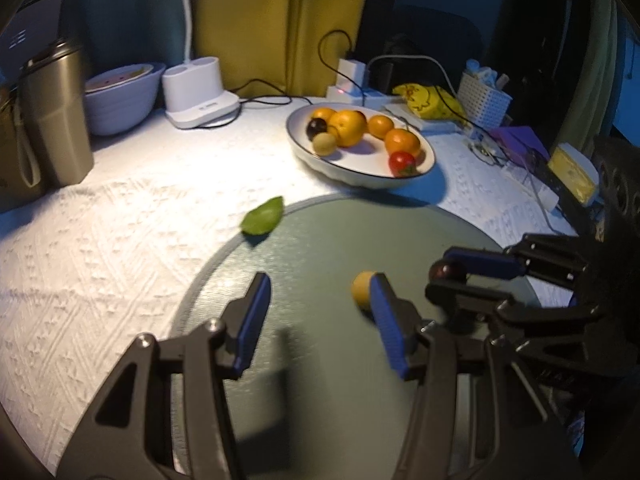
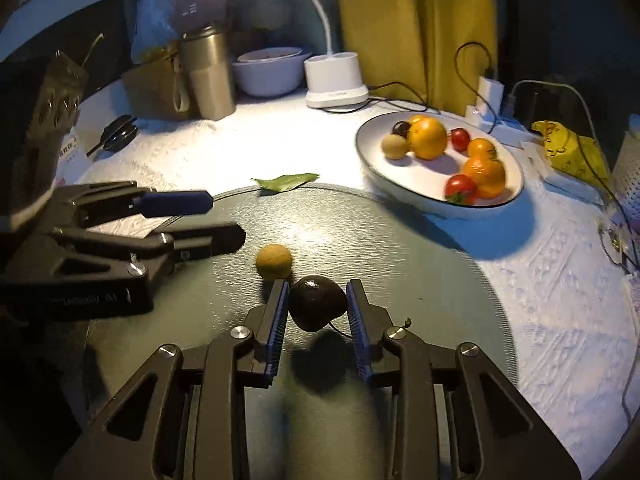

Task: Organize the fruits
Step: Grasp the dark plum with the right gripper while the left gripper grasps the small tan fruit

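At the far left of the right wrist view the left gripper [image 2: 218,220] reaches in from the frame's left edge, its fingers spread with nothing between them, just left of a small yellow fruit [image 2: 273,261] that lies on the round grey mat [image 2: 400,248]. In the left wrist view that same fruit [image 1: 362,290] shows just beyond the right-hand finger of the left gripper [image 1: 320,300], partly hidden behind the blue pad and outside the gap. Right of the yellow fruit, at lower centre of the right wrist view, the right gripper [image 2: 318,300] has its fingers closed on a dark plum [image 2: 318,307], both blue pads pressed against its sides; a thin stem trails off to the right. In the left wrist view the plum [image 1: 446,270] shows as a dark red ball between the fingers of the right gripper [image 1: 444,276] at the right of the frame. A green leaf [image 2: 286,181] lies across the mat's far rim. In the upper right, on the white cloth of the bench [image 2: 560,340], stands a white plate [image 2: 372,160] holding oranges [image 2: 430,138], two red tomatoes [image 2: 460,189], another dark plum and a pale round fruit.
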`<state>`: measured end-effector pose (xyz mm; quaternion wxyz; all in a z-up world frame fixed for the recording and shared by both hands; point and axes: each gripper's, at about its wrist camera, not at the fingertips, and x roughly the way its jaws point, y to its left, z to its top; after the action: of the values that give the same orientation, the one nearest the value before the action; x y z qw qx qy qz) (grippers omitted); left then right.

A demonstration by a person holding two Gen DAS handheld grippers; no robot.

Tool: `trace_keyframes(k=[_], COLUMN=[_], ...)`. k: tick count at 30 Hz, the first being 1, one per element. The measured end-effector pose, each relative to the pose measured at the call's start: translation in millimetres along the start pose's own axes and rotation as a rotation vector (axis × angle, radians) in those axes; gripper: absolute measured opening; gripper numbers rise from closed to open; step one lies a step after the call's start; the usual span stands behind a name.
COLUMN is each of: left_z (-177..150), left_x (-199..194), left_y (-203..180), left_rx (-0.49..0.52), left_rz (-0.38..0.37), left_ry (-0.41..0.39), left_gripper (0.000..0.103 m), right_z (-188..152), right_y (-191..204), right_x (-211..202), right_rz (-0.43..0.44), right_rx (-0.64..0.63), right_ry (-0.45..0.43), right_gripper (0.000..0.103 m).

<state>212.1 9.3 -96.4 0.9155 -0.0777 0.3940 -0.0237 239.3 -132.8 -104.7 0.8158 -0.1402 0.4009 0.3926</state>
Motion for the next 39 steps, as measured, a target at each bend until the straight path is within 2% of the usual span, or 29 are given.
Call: trace_keyframes(k=[14,16,18,21,29,39], left_z=[2,2,3,2,11,38], left_x=[29,29,30,30,27,28], left_y=[-22,-23,-25,-26,-25,-25], left_rx=[0.058,0.063,0.077,0.084,0.086,0.107], left_rz=[-0.035,-0.041,-0.042,-0.051,-0.071,-0.087], left_ry=[0.077,0.075,0.079,0.081,0.062,0.014], left_gripper=[0.052,0.045,0.032,0.026,0.025,0.025], right_z=[-5,-5,-4,-3,4,21], right_y=[-37,-39,-40,-41,-46,-56], right_x=[-24,-25,-25,-25,-24,-23], right_rz=[-0.051,-0.053,-0.055,-0.056,-0.060,-0.065], right_rx=[0.074,0.078,0.082,0.084,0.088,0.089], right_ry=[-0.050,-0.054,-0.057,-0.060,-0.068,-0.091], right_gripper=[0.032,0.032,0.032,0.032,0.032,0.032])
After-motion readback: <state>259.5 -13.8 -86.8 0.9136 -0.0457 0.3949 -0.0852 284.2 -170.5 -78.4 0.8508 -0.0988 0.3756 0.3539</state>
